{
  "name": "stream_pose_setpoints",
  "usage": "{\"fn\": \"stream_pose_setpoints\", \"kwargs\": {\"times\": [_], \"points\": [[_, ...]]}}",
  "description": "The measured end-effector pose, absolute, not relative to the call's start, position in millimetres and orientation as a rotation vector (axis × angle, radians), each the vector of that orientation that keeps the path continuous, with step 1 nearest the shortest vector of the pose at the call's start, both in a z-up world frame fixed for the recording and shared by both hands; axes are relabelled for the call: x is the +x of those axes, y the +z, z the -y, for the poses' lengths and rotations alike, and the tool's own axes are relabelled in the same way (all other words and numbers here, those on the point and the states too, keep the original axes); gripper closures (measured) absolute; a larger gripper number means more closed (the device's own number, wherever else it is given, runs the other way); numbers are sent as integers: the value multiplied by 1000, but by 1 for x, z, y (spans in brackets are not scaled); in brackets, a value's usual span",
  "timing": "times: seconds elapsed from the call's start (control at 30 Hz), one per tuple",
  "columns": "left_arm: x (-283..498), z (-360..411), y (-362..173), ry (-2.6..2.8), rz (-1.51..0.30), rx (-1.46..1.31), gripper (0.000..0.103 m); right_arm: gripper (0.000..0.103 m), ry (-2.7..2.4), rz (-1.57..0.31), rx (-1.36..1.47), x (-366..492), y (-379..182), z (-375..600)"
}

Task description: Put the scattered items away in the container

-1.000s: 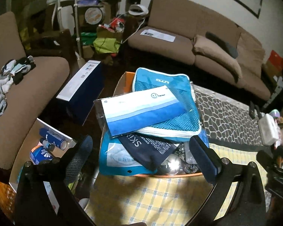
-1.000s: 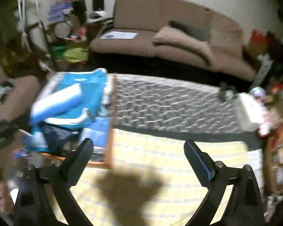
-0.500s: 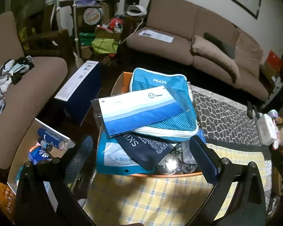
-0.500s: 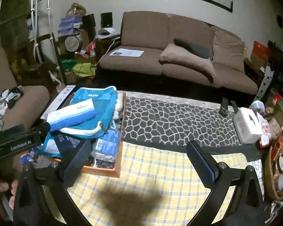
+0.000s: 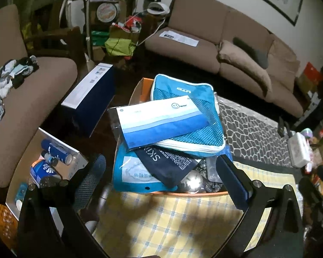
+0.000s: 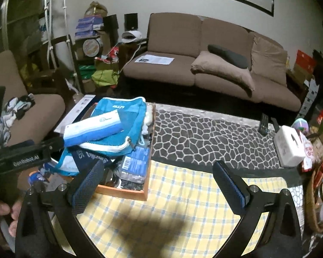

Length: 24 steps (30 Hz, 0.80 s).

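An orange tray (image 5: 144, 83) (image 6: 127, 193) on the table is piled with items: a blue mesh pouch (image 5: 189, 107) (image 6: 129, 111), a white-and-blue striped packet (image 5: 161, 120) (image 6: 92, 129), a navy pouch (image 5: 168, 165), a light blue packet (image 5: 131, 176) and a shiny round object (image 5: 192, 182). My left gripper (image 5: 161, 178) is open and empty, just in front of the tray. My right gripper (image 6: 157, 182) is open and empty over the yellow checked cloth (image 6: 172, 210), right of the tray.
A sofa (image 6: 204, 64) stands behind. A pebble-pattern mat (image 6: 204, 137) covers the far table. A white tissue box (image 6: 288, 146) and a basket (image 6: 318, 204) sit at right. A navy box (image 5: 90, 94), a box of bottles (image 5: 51, 157) and an armchair (image 5: 28, 99) are left.
The right gripper's view has steadied and drawn back and up from the table. The left gripper has backed off slightly from the tray. Both stay open.
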<state>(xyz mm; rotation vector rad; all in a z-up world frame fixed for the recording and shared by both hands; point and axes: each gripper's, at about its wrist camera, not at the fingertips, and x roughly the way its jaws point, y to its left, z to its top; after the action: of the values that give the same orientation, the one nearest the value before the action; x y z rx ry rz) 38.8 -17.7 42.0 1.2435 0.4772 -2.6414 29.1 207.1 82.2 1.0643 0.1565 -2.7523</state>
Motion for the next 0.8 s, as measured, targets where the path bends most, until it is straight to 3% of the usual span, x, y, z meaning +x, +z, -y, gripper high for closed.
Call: {"fn": "stream_pose_setpoints", "kwargs": {"times": [0.8], "points": [[53,19,53,-2620,-459,1221,1,1,-2726,-129,1038,42,95,-193]]}}
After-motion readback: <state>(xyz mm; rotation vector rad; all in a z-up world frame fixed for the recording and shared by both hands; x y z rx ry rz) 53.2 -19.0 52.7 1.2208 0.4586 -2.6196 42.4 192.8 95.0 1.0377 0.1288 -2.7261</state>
